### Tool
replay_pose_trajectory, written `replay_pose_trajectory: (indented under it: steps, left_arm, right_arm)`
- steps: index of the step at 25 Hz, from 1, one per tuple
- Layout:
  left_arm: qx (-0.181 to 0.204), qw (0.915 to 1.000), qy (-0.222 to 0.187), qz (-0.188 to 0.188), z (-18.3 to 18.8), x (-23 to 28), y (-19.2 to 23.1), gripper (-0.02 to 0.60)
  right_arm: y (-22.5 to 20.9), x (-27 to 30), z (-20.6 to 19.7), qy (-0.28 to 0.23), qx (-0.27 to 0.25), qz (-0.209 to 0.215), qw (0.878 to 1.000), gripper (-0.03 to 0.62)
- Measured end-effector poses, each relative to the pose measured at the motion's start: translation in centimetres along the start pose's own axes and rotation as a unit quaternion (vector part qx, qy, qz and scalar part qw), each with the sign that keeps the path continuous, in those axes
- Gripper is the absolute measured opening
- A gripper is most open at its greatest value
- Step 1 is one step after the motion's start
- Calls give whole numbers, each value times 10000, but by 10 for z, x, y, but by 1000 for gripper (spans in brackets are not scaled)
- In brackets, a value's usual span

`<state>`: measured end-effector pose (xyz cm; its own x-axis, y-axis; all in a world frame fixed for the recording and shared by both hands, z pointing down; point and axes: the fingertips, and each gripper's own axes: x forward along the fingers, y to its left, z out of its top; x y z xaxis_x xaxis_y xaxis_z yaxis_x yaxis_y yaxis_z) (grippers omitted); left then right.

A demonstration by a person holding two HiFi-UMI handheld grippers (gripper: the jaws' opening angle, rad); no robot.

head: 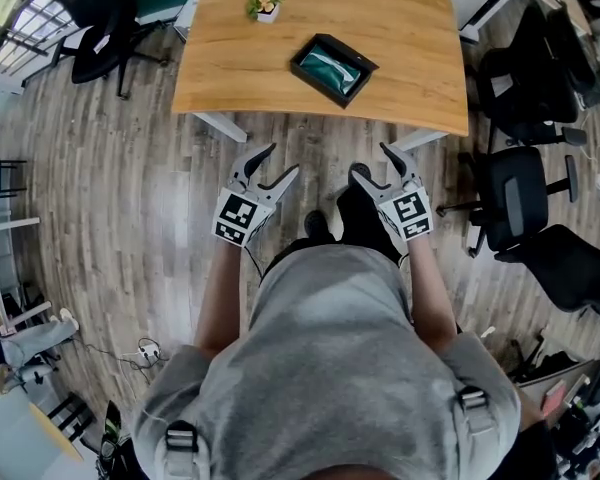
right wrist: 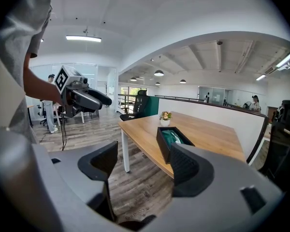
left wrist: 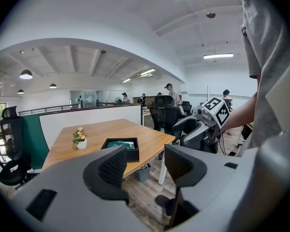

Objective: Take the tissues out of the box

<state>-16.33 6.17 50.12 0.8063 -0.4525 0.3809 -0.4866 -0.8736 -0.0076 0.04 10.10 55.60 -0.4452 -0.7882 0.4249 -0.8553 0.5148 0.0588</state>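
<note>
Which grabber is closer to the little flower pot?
Left. The left gripper hangs short of the table, roughly in line with the flower pot; the right gripper is beside it, further right.

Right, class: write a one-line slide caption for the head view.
Standing short of the wooden table, a person holds the left tongs and right tongs open; the tissue box waits untouched.

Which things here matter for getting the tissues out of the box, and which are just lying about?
For the job: box, tissues, left gripper, right gripper, both open and empty.
Lying about: potted plant, office chairs.
</note>
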Motion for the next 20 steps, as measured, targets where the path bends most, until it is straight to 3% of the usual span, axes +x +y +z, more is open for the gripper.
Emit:
replay_pose_trajectory:
  steps: [20]
  left_arm:
    - [-183, 9993, 41, 332, 19, 55, 56, 258]
  right_arm:
    - [-73, 71, 35, -204, 9, 377, 9991, 328]
